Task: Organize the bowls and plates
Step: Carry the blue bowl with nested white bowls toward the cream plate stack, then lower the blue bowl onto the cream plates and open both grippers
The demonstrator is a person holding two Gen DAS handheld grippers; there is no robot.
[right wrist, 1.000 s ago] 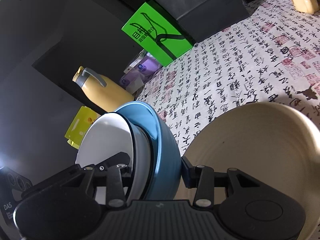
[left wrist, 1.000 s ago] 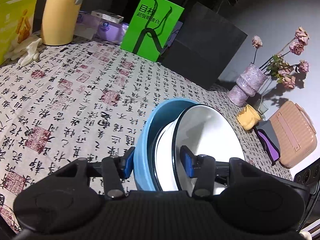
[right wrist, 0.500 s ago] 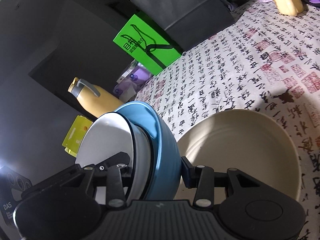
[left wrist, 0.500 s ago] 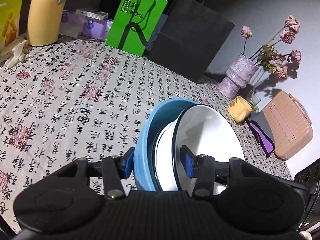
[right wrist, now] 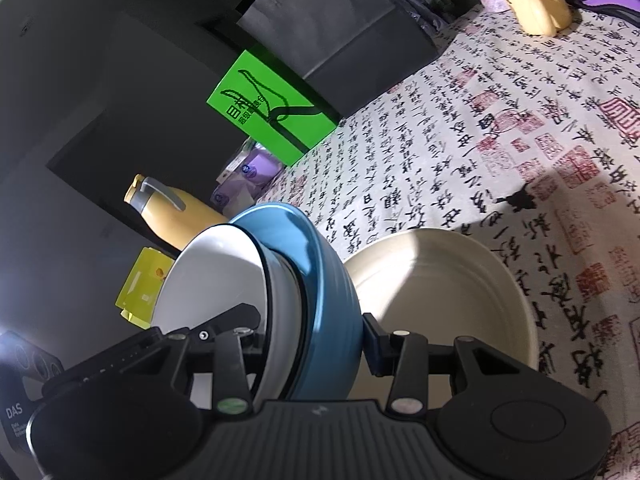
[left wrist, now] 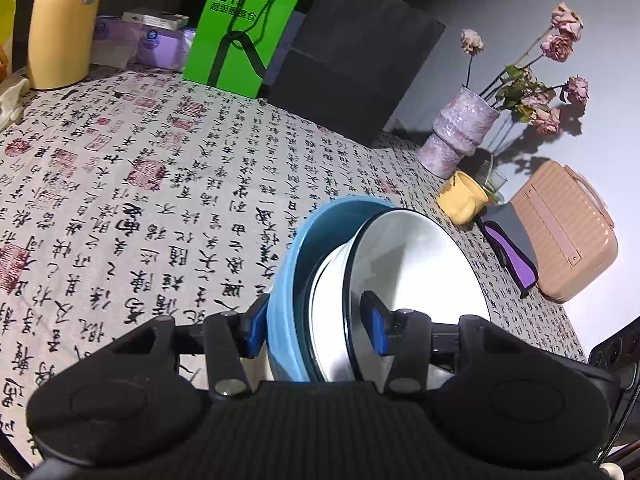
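left gripper: clamped across the near edge of the nested stack, one blue pad outside the blue bowl, the other inside the white bowl.
right gripper: clamped on the same stack from the opposite side, one finger inside the white bowl, the blue pad on the outer wall of the blue bowl.
stack: white bowl nested in the blue one, tipped on edge and held clear of the cloth between both tools.
grip change: none; both jaws sit as they did a second ago.
cream bowl: on the cloth just beside the stack, on the blue side, mouth up and empty; a second ago it filled more of the right view, now its whole rim shows.
view change: the green bag, black bag, vase and mug, all well beyond the stack, have slid across both views.
meaning: the stack is being carried across the cloth, probably to line up over the cream bowl.
next step, as a guess: level the stack and lower it into the cream bowl, then let go.
risk: the tilted white bowl may slip inside the blue one.
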